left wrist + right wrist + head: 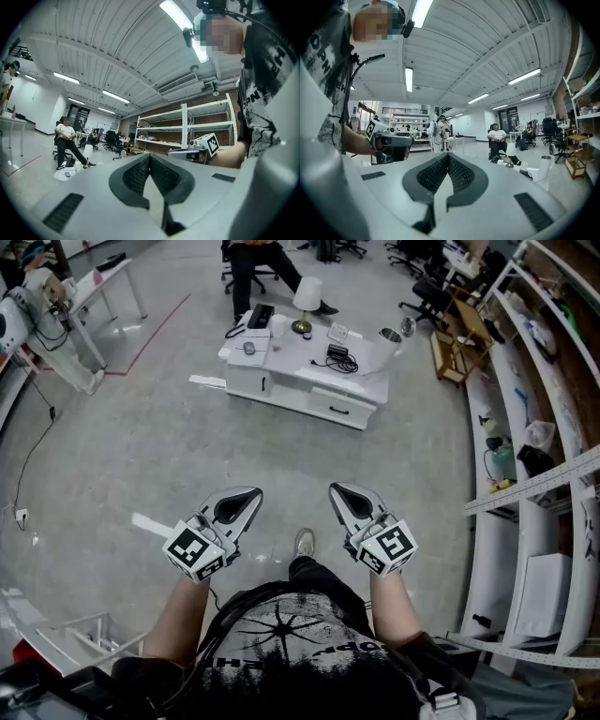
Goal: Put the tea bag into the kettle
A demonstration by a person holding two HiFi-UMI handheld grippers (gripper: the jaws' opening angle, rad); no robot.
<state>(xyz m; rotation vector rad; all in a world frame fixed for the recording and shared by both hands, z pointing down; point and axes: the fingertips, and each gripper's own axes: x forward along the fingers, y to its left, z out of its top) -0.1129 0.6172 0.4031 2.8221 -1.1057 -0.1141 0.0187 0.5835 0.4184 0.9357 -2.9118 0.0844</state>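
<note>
The left gripper (251, 495) and the right gripper (337, 491) are held level above the floor (141, 456), each with jaws closed and nothing gripped. The kettle (387, 341) is located at the right end of the white desk (300, 367), well ahead of both. The tea bag cannot be made out at this range.

table (302, 360): ahead | seated person (261, 261): behind it | shelves (539, 493): right

We see a smooth grey floor (141, 456) with a dull sheen, and a low white table (319, 381) whose top looks glossy. The left gripper (255, 491) and right gripper (334, 487) have matt grey plastic shells, and their dark pads (138, 174) look finely ribbed. The person's T-shirt (300, 624) is black printed cloth.
</note>
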